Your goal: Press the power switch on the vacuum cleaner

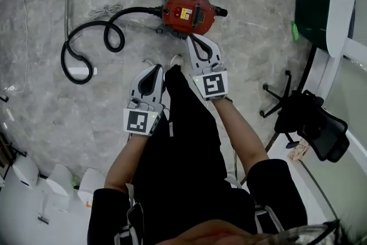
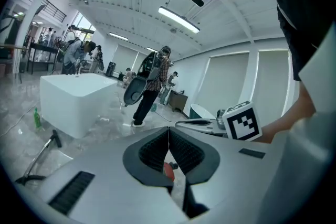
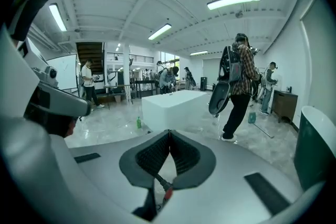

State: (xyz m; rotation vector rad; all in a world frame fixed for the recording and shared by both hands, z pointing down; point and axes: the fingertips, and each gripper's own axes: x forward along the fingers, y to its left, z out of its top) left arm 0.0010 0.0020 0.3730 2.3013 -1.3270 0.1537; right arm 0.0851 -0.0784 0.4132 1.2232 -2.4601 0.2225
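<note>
Both closed empty, left claw (image 1: 159, 70) and right claw (image 1: 191, 38) hover near vacuum cleaner (image 1: 188, 13) lying crosswise, hose (image 1: 94, 28) leftward.

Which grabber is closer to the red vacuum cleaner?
Right. The right gripper sits just short of the vacuum cleaner; the left gripper is farther back and off to the left.

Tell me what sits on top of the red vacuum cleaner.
The vacuum cleaner top shows a yellow label and a dark grille. The switch is too small to make out. The right gripper, jaws shut, hides at most its near rim.
</note>
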